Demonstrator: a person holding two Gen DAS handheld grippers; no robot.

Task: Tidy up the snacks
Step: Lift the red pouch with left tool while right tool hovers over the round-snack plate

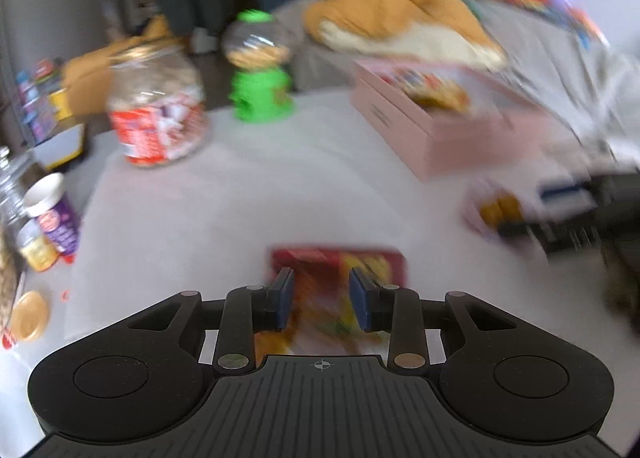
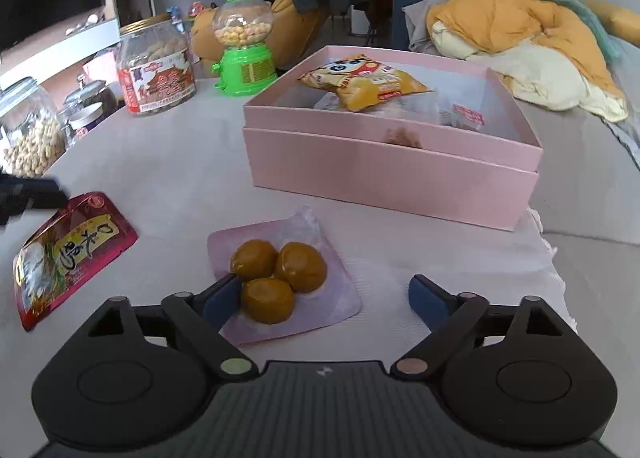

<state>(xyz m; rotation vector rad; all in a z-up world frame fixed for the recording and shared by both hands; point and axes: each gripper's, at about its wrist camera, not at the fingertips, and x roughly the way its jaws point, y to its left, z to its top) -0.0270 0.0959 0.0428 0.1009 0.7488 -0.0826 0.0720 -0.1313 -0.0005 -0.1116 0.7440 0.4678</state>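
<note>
A red snack packet (image 1: 340,262) lies flat on the white table, and my left gripper (image 1: 323,298) hangs over it, pads apart, the packet spreading wider than the gap on both sides. The right wrist view shows the same packet (image 2: 72,254) at the left. My right gripper (image 2: 326,298) stands wide open over a clear pink pouch (image 2: 276,282) holding three brown balls; its left pad (image 2: 224,298) sits over the pouch's left edge and the right pad is clear of it. Behind stands an open pink box (image 2: 392,174) with a yellow snack bag (image 2: 360,82) inside.
A red-labelled peanut jar (image 2: 158,70) and a green candy dispenser (image 2: 244,46) stand at the table's back. A glass jar of nuts (image 2: 28,130) is at the left edge. Orange and cream bedding (image 2: 520,38) is piled beyond the box on the right.
</note>
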